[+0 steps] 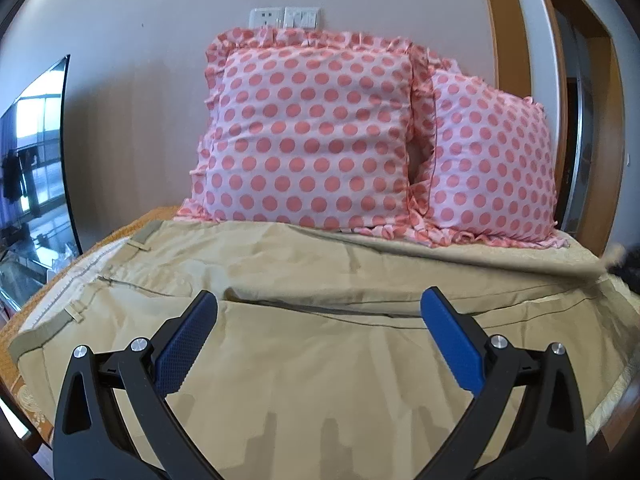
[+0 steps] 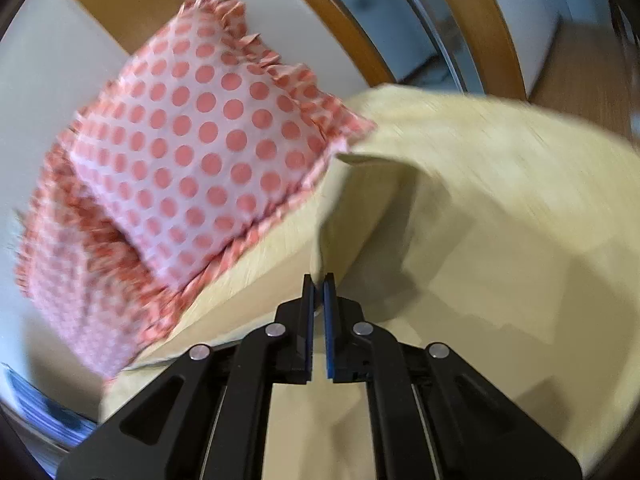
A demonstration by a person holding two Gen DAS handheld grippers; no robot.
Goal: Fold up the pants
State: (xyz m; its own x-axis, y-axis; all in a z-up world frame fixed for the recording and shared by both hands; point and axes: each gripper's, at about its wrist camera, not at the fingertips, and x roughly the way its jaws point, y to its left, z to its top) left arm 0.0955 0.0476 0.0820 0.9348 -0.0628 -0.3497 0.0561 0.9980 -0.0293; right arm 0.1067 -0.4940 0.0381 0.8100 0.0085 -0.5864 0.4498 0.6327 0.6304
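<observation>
Currently, left claw [image 1: 319, 300] spread wide above flat khaki pants [image 1: 304, 360] on bed, right claw [image 2: 319, 280] clamped on lifted pant fabric near dotted pillows [image 1: 312, 140].

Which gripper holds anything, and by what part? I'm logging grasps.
The right gripper pinches a raised fold of the khaki cotton pants. The left gripper is open, holding nothing.
</observation>
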